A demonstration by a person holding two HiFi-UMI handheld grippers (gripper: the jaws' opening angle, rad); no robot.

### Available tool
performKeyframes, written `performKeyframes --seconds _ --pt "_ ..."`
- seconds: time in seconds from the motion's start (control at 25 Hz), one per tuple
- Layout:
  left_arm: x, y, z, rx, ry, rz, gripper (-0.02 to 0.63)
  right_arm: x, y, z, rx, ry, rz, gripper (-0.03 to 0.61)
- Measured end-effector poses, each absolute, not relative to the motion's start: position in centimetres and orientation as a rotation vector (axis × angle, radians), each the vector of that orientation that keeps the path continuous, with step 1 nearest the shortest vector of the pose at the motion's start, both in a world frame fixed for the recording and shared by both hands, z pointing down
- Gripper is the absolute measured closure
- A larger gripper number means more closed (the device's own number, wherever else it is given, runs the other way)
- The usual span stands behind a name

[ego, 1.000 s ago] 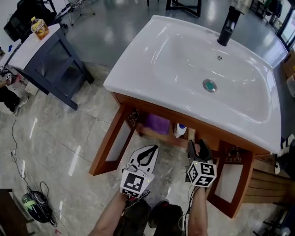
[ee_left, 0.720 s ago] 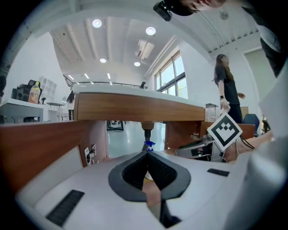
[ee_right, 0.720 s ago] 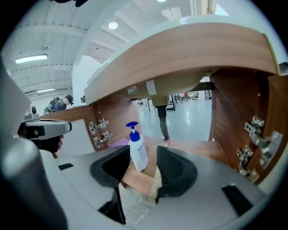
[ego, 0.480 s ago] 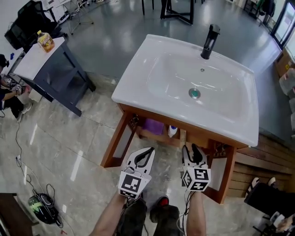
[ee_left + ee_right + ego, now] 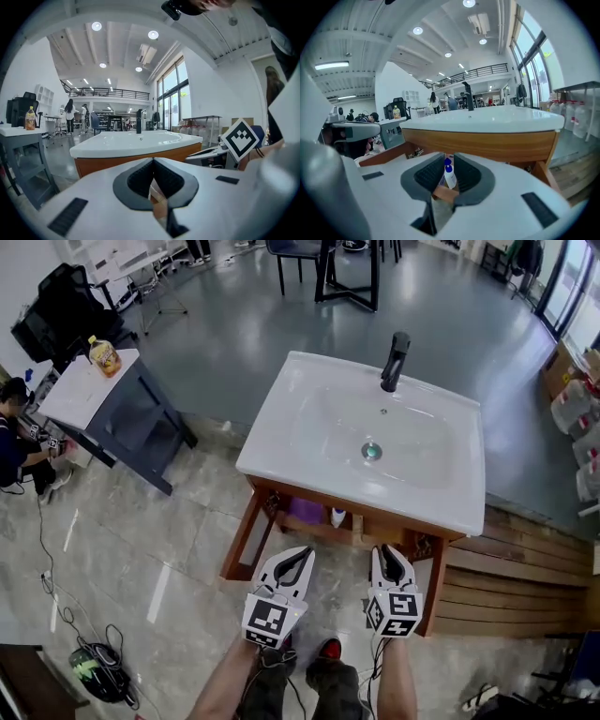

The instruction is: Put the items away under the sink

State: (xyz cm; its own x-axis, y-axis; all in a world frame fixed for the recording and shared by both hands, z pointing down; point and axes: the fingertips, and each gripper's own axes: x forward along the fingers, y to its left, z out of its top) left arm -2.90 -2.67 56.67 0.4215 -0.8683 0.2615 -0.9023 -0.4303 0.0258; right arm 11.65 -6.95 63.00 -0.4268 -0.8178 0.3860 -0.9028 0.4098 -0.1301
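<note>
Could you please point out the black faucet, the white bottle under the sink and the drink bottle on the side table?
black faucet (image 5: 395,360): head view, its upright body.
white bottle (image 5: 450,178): right gripper view, its white body.
drink bottle (image 5: 105,359): head view, its yellow body.

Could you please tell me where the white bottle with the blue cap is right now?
In the head view, the white bottle stands inside the open wooden cabinet under the sink, just right of the purple item.

On the wooden cabinet's (image 5: 241,545) shelf under the white ceramic basin (image 5: 281,442), a blue-capped white bottle (image 5: 338,517) stands right of, seemingly, a purple box (image 5: 306,511).
</note>
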Motion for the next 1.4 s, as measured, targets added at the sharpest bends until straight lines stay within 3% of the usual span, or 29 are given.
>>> performKeyframes --seconds 0.84,1.4 --pt "-1.5 -0.6 37.8 2.616 -1.508 0.249 0.607 14.8 -2.1 41.9 1.657 -2.398 0.327 0.541" --pt "-2.5 3.3 32.9 2.643 -1.524 0.261 0.607 14.2 3.5 35.1 1.661 -2.450 0.224 0.543"
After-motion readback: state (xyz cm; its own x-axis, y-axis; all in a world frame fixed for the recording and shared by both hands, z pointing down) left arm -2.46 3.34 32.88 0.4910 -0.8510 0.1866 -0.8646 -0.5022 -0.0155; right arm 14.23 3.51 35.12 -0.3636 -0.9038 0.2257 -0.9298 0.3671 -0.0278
